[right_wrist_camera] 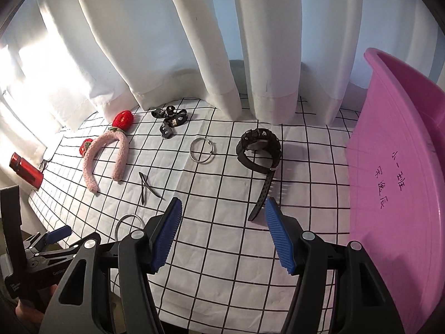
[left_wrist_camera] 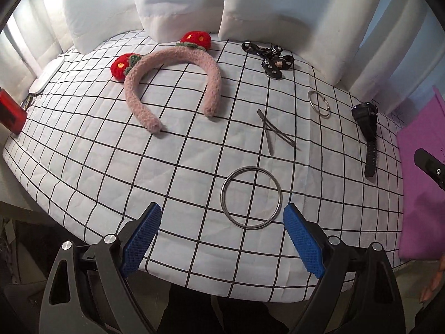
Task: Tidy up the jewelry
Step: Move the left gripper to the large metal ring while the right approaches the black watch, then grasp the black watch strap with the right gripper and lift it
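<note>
White curtains, red flashlight

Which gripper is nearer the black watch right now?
Right. The right gripper hovers with open jaws just short of the black watch, its strap tip by one finger. The left gripper is over the large metal ring, well aside.
</note>
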`<state>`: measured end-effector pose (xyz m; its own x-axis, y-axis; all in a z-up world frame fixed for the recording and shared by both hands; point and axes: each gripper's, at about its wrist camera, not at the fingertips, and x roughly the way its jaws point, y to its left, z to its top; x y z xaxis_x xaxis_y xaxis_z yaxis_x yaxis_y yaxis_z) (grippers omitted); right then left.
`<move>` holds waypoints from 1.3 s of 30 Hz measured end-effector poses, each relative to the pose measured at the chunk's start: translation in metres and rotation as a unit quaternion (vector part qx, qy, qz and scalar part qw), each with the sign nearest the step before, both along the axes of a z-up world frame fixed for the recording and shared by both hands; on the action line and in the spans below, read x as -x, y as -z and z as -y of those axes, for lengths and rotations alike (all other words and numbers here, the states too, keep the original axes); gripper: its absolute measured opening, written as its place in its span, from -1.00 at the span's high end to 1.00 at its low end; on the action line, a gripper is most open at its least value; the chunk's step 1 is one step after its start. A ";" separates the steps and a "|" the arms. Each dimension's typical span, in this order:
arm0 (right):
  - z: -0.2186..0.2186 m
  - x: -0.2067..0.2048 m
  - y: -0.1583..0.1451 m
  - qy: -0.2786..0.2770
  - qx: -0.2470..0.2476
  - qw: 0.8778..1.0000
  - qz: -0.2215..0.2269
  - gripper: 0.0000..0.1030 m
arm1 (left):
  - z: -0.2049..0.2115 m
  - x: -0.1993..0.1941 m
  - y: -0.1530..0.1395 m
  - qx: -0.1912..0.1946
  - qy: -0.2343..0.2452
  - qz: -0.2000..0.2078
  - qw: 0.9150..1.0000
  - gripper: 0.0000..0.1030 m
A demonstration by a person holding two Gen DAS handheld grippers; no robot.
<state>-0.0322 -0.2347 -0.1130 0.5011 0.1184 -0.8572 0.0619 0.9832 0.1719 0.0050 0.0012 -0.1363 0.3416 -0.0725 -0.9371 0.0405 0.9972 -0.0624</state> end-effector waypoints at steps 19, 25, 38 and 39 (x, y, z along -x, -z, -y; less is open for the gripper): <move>0.022 -0.037 0.059 0.021 -0.010 0.999 -0.027 -0.16 | 0.032 -0.005 0.051 0.001 -0.015 -0.020 1.000 -0.84; 0.027 -0.047 0.069 0.023 -0.008 0.999 -0.034 -0.15 | 0.032 -0.012 0.060 -0.001 -0.029 -0.023 0.999 -0.84; 0.027 -0.074 0.093 0.015 0.027 0.998 -0.052 -0.15 | 0.034 -0.020 0.065 -0.024 -0.038 -0.010 0.999 -0.88; 0.027 -0.077 0.096 0.014 0.032 0.998 -0.057 -0.15 | 0.034 -0.021 0.065 -0.026 -0.038 -0.008 0.999 -0.88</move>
<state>0.0446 -0.2612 -0.2091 0.4027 0.0484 -0.9140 0.1047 0.9896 0.0985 0.0258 -0.0330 -0.2014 0.3284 0.0028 -0.9445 -0.0369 0.9993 -0.0099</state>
